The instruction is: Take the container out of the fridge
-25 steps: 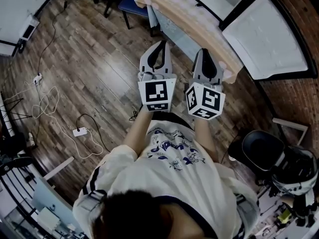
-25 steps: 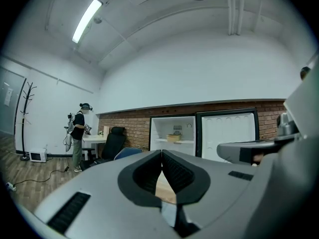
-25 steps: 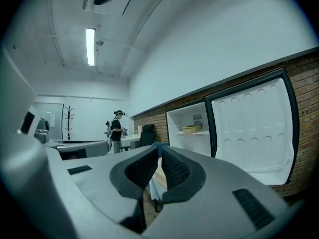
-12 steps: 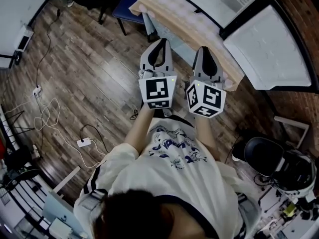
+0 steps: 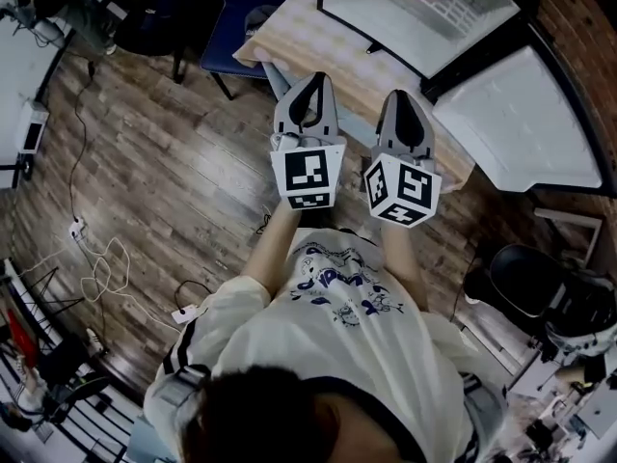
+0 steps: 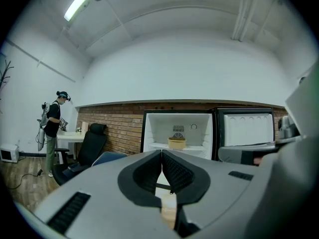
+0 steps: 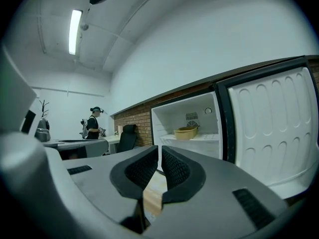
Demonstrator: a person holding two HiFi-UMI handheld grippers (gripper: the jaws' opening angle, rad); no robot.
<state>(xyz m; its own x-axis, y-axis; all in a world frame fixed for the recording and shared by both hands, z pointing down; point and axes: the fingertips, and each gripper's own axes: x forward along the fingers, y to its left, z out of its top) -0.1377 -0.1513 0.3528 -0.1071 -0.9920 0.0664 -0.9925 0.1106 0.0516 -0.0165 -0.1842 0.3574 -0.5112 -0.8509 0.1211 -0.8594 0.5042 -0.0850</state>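
So, the grey two-jaw left gripper (image 6: 162,156) and the matching right gripper (image 7: 159,151) are both closed with nothing between the jaws, sitting side by side mid-frame in the head view. The yellowish round bowl-shaped container (image 6: 177,143) sits on a shelf inside the open white fridge (image 6: 154,128), dead centre of both gripper views and well apart from the jaws.

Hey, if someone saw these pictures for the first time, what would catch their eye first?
The open fridge against the brick wall ahead, white inside, with a yellow container on its shelf. Nearer, the left gripper and right gripper stand side by side in front of the person, both shut with nothing in them, pointing toward the fridge.
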